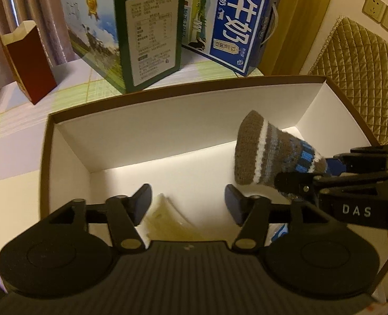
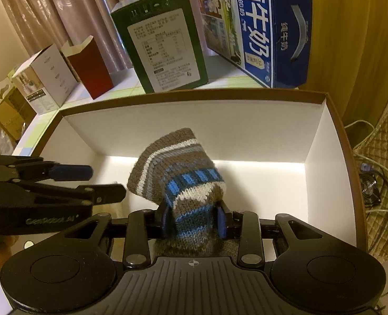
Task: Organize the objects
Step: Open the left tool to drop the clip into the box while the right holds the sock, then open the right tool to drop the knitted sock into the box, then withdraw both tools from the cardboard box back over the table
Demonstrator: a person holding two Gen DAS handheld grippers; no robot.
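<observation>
We're mid-placement: the sock (image 2: 178, 173) hangs over the box (image 2: 333, 141), so next we lower and let go. Right gripper (image 2: 194, 220) is clamped on the sock's lower end. Left gripper (image 1: 188, 202), at 9 o'clock of it, gapes wide, empty, over a clear packet (image 1: 167, 223).

The striped brown knitted sock's (image 2: 178, 173) lower end was hidden behind the right gripper (image 2: 194, 219). A pale translucent packet (image 1: 167, 223) lay blurred, partly covered. The blue milk carton (image 1: 236, 18) was cut off above.
</observation>
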